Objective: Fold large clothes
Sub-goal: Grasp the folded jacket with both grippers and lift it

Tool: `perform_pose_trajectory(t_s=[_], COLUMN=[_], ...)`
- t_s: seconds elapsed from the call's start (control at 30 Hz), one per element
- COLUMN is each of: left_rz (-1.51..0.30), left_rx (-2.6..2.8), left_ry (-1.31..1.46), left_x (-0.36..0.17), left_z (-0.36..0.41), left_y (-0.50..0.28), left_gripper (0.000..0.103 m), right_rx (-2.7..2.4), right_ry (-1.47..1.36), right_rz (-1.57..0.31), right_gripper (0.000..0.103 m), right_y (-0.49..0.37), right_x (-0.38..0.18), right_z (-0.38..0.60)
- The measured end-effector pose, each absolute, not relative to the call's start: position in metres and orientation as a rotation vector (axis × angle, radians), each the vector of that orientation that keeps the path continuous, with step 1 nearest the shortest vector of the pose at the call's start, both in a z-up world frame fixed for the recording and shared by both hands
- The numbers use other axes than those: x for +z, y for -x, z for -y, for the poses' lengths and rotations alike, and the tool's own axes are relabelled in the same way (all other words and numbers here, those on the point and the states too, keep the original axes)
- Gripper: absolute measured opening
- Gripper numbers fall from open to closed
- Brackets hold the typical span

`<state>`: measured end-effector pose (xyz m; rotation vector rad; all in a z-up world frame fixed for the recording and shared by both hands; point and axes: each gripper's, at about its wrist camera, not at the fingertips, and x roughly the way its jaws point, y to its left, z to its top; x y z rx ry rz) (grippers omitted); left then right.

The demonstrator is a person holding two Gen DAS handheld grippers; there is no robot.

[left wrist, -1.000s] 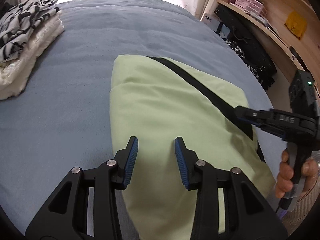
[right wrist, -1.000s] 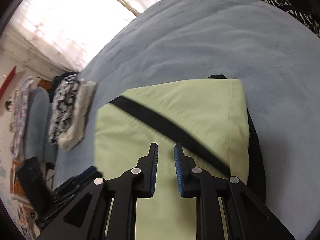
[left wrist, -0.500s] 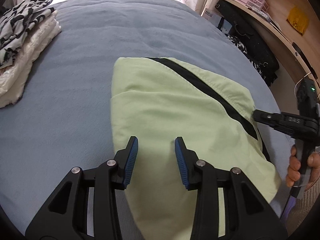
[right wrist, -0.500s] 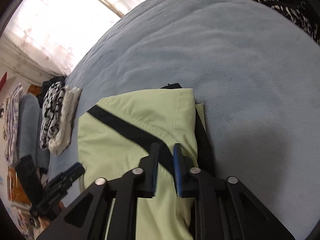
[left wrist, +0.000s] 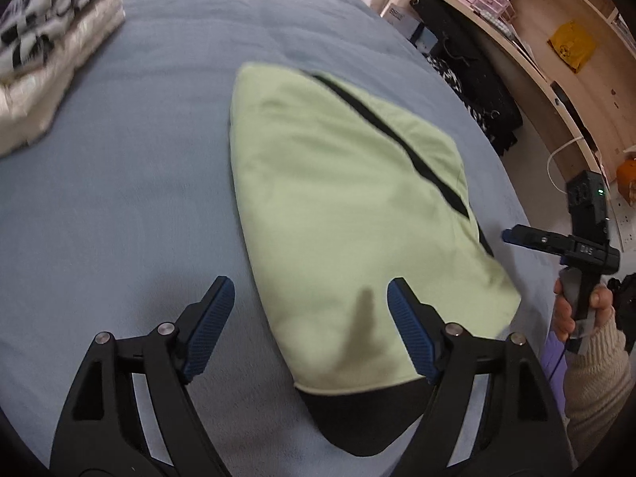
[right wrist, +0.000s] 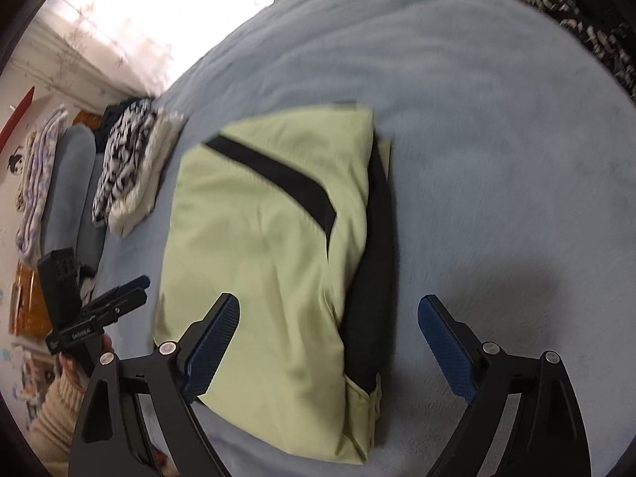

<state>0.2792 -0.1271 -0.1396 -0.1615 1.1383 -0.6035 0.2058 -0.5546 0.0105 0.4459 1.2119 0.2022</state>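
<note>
Pale green garment (left wrist: pixel 342 206) with black trim, folded into a compact bundle on the blue bed (left wrist: pixel 119 183). We have both let go — left hand-held gripper (left wrist: pixel 310 318) and right hand-held gripper (right wrist: pixel 330 342) both opening wide, nothing gripped. Fold looks finished; next we likely carry it to the folded stack (left wrist: pixel 47 51).
</note>
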Motion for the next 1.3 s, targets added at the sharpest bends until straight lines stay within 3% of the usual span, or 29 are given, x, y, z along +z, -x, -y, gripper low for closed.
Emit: perform_pose_trajectory(t_s=[0.07,0.13,0.17,0.57,0.67,0.73,0.8,0.83,0.87,0.93,1.1,1.3], left_rz=[-1.164,-1.188,-1.192,-1.171,-1.176,-1.153,-1.120,-1.089,-1.064,-0.999,-0.863,-0.812], left_rx=[-0.616,-0.636,-0.650,-0.690,-0.676,-0.648,-0.627,-0.611,-0.612,-0.613,-0.596,-0.576], left_ry=[0.178,0.218,0.235,0.320,0.328,0.289,0.250,0.206,0.177,0.098,-0.036,0.003], left_x=[-0.153,-0.166,-0.171,-0.194,-0.196,-0.190,-0.181,-0.172,-0.165,-0.146,-0.097,-0.040], left_z=[0.128,0.130,0.131,0.155,0.160,0.166,0.170,0.172,0.173,0.175,0.166,0.090], left_y=[-0.276,-0.274,-0.273,-0.283,-0.285,-0.281,-0.276,-0.270,-0.266,-0.253,-0.213,-0.181], left_gripper=[0.077,0.077,0.077,0.089,0.088,0.077,0.063,0.051,0.041,0.034,0.030,0.030], right_rx=[0.234,0.284,0.320,0.407,0.354,0.341,0.331,0.335,0.343,0.344,0.357,0.441], right_ry=[-0.479,-0.534,-0.566,-0.613,-0.572,-0.597,-0.586,-0.565,-0.531,-0.457,-0.321,-0.337], right_rz=[-1.237,-1.257,-1.262,-1.135,-1.123,-1.117,-1.097,-1.081,-1.056,-1.028,-1.004,-0.926], right_gripper=[0.089,0.075,0.074,0.073,0.053,0.034,0.022,0.017,0.016,0.015,0.015,0.015], right_y=[-0.206,-0.205,-0.204,-0.220,-0.210,-0.203,-0.194,-0.190,-0.186,-0.176,-0.145,-0.110], right_x=[-0.006,-0.020,-0.027,-0.038,-0.037,-0.036,-0.027,-0.019,-0.007,0.015,0.064,0.125], right_z=[0.550,0.550,0.549,0.538,0.544,0.547,0.546,0.543,0.533,0.516,0.467,0.419])
